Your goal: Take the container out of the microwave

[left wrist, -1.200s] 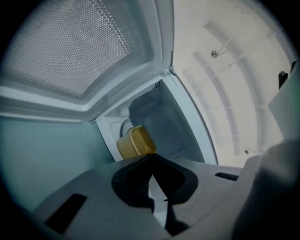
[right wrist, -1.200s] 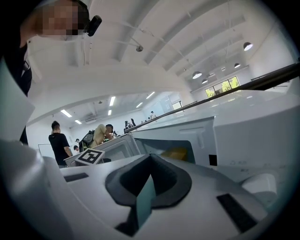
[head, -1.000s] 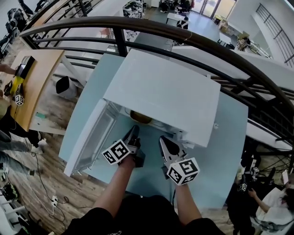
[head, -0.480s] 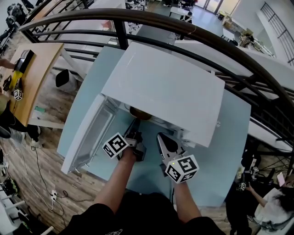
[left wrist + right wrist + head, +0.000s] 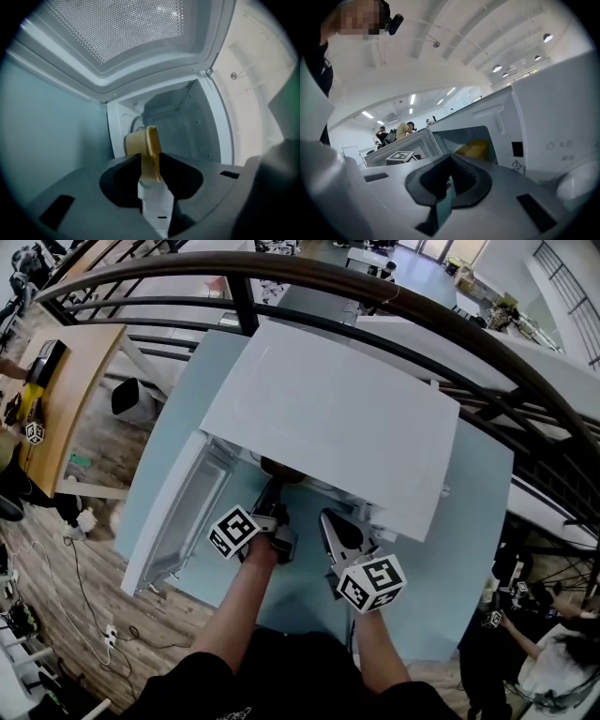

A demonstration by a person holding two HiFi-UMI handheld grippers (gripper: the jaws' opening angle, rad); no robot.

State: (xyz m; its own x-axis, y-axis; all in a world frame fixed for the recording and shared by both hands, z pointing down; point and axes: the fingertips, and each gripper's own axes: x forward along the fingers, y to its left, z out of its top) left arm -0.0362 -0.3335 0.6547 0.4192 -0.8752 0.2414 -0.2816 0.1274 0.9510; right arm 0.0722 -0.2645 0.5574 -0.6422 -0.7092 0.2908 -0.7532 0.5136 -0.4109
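Observation:
A white microwave [image 5: 328, 418] stands on a light blue table [image 5: 450, 549], its door [image 5: 183, 512] swung open to the left. A tan container [image 5: 281, 471] shows at the mouth of the cavity. My left gripper [image 5: 271, 505] reaches into the opening. In the left gripper view it [image 5: 151, 176] is shut on the container's rim [image 5: 147, 150], with the cavity [image 5: 183, 122] behind. My right gripper [image 5: 330, 521] hovers just outside the opening, shut with nothing in it. The right gripper view shows the gripper [image 5: 447, 180] and the container [image 5: 474, 149] inside the microwave [image 5: 553, 108].
A dark curved railing [image 5: 394, 306] runs behind the microwave. A wooden desk [image 5: 66, 390] and a dark bin [image 5: 127, 397] stand on the wooden floor at the left. The open door's mesh window [image 5: 122, 28] hangs close over the left gripper. People stand at the right edge.
My left gripper has edged slightly forward towards the microwave opening. The right gripper has hardly moved.

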